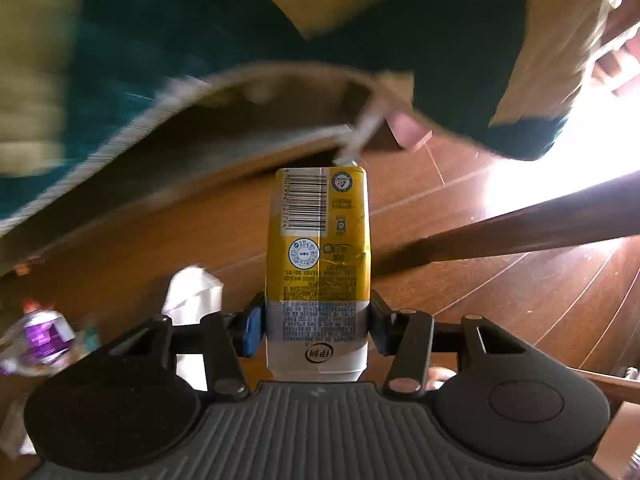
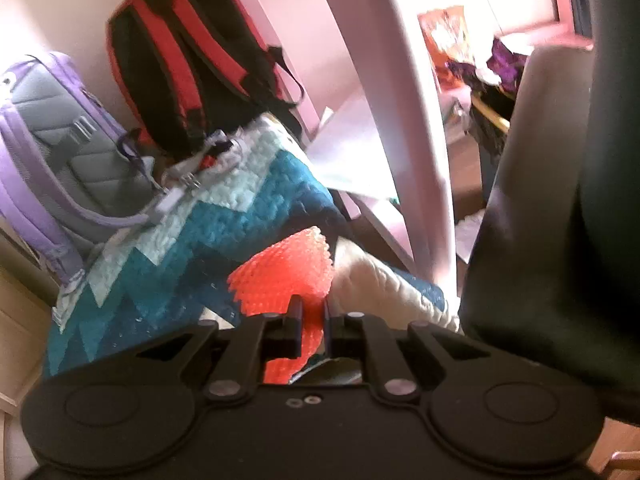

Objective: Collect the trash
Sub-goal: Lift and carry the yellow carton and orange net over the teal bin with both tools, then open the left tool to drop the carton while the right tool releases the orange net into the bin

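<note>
In the left wrist view my left gripper (image 1: 316, 322) is shut on a yellow and white drink carton (image 1: 318, 240). Its blue pads press the carton's white lower part from both sides, and the carton hangs above the wooden floor (image 1: 520, 300). The background is smeared by motion. In the right wrist view my right gripper (image 2: 312, 320) is shut on an orange foam net (image 2: 284, 272), which bulges out past the fingertips. The net is held over a teal and white quilt (image 2: 200, 240).
On the floor at the left lie a crumpled white paper (image 1: 196, 296) and a purple wrapped item (image 1: 44, 336). A dark wooden bar (image 1: 520, 228) crosses on the right. A purple backpack (image 2: 52, 152), a red and black backpack (image 2: 192, 60), a white post (image 2: 400, 120) and a dark mass (image 2: 560, 240) surround the quilt.
</note>
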`<state>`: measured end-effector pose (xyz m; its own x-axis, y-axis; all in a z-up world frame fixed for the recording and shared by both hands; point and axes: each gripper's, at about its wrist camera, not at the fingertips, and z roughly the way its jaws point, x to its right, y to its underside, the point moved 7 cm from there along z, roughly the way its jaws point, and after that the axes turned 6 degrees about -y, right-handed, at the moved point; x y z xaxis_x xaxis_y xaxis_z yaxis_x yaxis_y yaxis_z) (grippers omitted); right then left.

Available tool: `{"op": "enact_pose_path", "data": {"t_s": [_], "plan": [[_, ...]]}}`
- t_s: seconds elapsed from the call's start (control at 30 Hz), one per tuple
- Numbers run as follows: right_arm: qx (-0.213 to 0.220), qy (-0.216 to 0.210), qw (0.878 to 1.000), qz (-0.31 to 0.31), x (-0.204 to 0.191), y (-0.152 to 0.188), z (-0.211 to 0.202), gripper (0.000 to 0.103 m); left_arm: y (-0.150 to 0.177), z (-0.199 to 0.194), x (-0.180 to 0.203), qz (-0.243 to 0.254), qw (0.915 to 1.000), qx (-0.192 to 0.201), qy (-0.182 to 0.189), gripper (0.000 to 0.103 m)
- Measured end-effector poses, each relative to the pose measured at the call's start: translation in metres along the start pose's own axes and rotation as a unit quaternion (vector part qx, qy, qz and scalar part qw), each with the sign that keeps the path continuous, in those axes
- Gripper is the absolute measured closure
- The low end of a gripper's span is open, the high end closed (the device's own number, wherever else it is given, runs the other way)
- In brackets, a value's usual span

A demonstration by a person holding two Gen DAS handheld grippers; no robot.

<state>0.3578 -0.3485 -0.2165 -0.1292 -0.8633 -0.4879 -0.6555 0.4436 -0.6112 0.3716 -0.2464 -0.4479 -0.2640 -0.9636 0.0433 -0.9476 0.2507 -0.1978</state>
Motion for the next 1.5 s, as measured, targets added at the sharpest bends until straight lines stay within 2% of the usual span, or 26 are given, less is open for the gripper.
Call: {"op": "enact_pose_path", "data": {"t_s": [0.13, 0.2, 0.33, 0.47, 0.67, 0.87, 0.97, 1.1, 1.4, 1.5], "plan": [[0.001, -0.013, 1.0, -0.024, -0.011, 0.001, -0.013, 0.094, 0.004, -0.07, -0.025, -0.021, 0.9992, 0.033, -0.006, 0.053], [-0.003, -0.033, 0.999, -0.021, -0.019, 0.002, -0.025, 0.094, 0.007, -0.11, -0.035, -0.029, 0.9981, 0.054, -0.006, 0.053], [0.021, -0.035, 0.998, -0.043, -0.039, 0.003, -0.062, 0.095, 0.013, -0.188, -0.044, -0.029, 0.9941, 0.104, -0.008, 0.053], [0.028, -0.047, 0.997, -0.047, -0.055, 0.0, -0.109, 0.095, 0.022, -0.249, -0.031, -0.033, 0.9887, 0.146, -0.003, 0.053], [0.089, -0.05, 0.991, -0.087, -0.072, -0.025, -0.199, 0.095, 0.038, -0.341, -0.008, -0.03, 0.9768, 0.212, 0.011, 0.053], [0.152, -0.041, 0.979, -0.131, -0.078, -0.054, -0.288, 0.095, 0.04, -0.422, 0.021, -0.011, 0.9594, 0.281, 0.022, 0.053], [0.177, -0.032, 0.973, -0.146, -0.076, -0.068, -0.324, 0.095, 0.04, -0.461, 0.044, 0.013, 0.9506, 0.309, 0.027, 0.053], [0.208, -0.014, 0.965, -0.159, -0.067, -0.086, -0.368, 0.095, 0.038, -0.51, 0.078, 0.052, 0.9348, 0.35, 0.033, 0.053], [0.279, 0.059, 0.942, -0.175, -0.029, -0.134, -0.444, 0.095, 0.018, -0.597, 0.169, 0.125, 0.8969, 0.42, 0.057, 0.053], [0.288, 0.095, 0.934, -0.187, -0.016, -0.147, -0.459, 0.095, 0.01, -0.616, 0.203, 0.142, 0.8896, 0.427, 0.077, 0.053]]}}
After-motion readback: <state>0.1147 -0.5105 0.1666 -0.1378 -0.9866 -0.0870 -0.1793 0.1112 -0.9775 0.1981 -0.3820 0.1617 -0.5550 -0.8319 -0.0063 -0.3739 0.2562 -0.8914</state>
